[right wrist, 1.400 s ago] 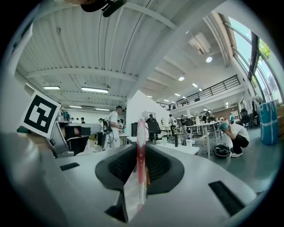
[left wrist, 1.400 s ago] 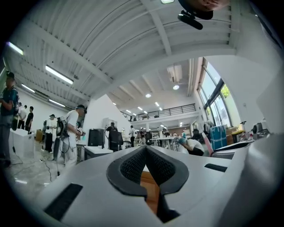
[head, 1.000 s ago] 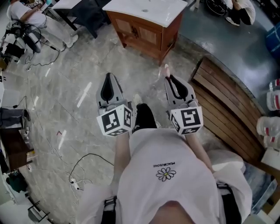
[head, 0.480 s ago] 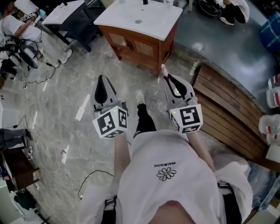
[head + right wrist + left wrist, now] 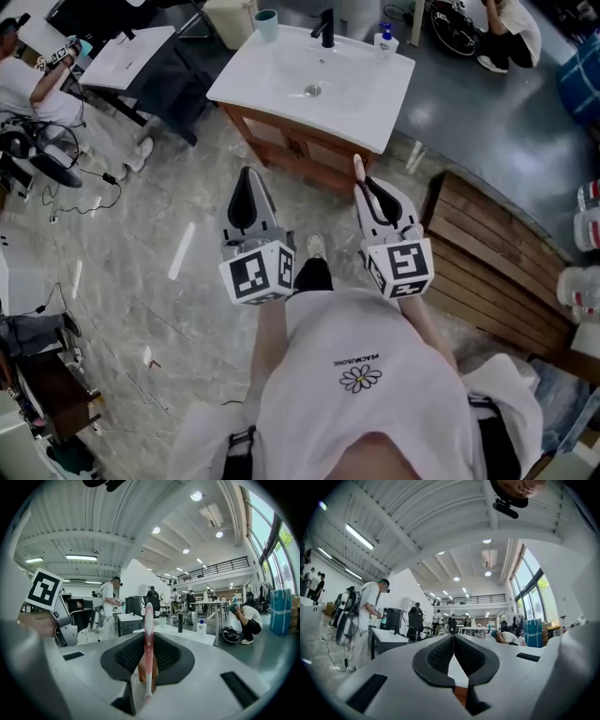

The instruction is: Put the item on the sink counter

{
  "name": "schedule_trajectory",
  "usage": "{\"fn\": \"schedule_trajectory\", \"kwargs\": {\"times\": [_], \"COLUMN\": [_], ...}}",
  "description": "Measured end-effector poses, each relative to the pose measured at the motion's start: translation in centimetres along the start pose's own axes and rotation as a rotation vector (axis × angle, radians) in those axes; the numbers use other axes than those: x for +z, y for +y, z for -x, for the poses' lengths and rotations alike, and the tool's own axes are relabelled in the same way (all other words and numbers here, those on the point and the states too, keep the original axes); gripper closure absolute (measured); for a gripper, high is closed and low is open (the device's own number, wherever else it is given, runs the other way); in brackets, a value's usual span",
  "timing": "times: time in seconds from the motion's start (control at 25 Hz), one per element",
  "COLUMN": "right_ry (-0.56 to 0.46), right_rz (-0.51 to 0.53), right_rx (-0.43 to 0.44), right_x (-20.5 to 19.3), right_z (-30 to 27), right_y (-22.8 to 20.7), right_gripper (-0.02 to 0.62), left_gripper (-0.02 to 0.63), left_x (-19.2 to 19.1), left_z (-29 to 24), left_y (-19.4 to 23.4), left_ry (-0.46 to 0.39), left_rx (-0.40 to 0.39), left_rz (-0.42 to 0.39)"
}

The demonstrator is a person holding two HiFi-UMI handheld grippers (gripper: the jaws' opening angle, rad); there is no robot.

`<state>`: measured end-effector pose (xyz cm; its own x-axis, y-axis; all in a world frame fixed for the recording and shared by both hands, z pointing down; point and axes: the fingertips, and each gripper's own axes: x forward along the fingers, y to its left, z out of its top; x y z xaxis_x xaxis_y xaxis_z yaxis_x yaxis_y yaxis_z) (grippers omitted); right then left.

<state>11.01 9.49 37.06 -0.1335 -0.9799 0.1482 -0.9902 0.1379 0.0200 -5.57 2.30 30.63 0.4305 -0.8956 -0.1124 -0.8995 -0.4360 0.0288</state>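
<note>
- Sink counter (image 5: 370, 89) is being approached, so placement is getting close.
- Toothbrush (image 5: 148, 644) is being clamped by right gripper (image 5: 367, 183); left gripper (image 5: 246, 178) is being held closed, empty.

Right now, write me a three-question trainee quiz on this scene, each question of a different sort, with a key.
1. True or false: the left gripper is shut with nothing between its jaws.
2. What is the right gripper clamped on? A) a spoon B) a toothbrush C) a marker pen
3. On the sink counter stand a cup, a black faucet and a pump bottle. Which is farthest right in the head view?
Key: 1 true; 2 B; 3 the pump bottle.
</note>
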Motion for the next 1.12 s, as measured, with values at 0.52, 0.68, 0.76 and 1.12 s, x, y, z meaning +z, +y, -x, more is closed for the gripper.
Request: {"fn": "schedule_trajectory", "kwargs": {"times": [0.52, 0.68, 0.76, 1.12], "right_ry": [0.099, 0.131, 0.124, 0.061], "right_rz": [-0.074, -0.099, -0.125, -0.115], "right_rx": [0.016, 0.048, 0.07, 0.158], "right_x": [3.2, 2.5, 2.6, 4.8], "right_z": [-18.3, -21.3, -22.9, -29.2], "right_y": [-1.4, -2.4, -3.0, -4.6], "right_gripper": [0.538, 0.538, 0.538, 0.538], "left_gripper": [0.589, 0.589, 0.589, 0.589], "left_x": [-2.3, -4.2, -4.6, -3.8], "left_z": [-17.5, -19.7, -21.0, -26.3], "left_y": [9.4, 9.3, 9.1, 9.1], "left_ry": [0.031, 0.067, 0.073, 0.052], "left_rx": [-0.023, -0.019, -0.013, 0.026], "left_rz": [0.123, 0.133, 0.134, 0.063]}}
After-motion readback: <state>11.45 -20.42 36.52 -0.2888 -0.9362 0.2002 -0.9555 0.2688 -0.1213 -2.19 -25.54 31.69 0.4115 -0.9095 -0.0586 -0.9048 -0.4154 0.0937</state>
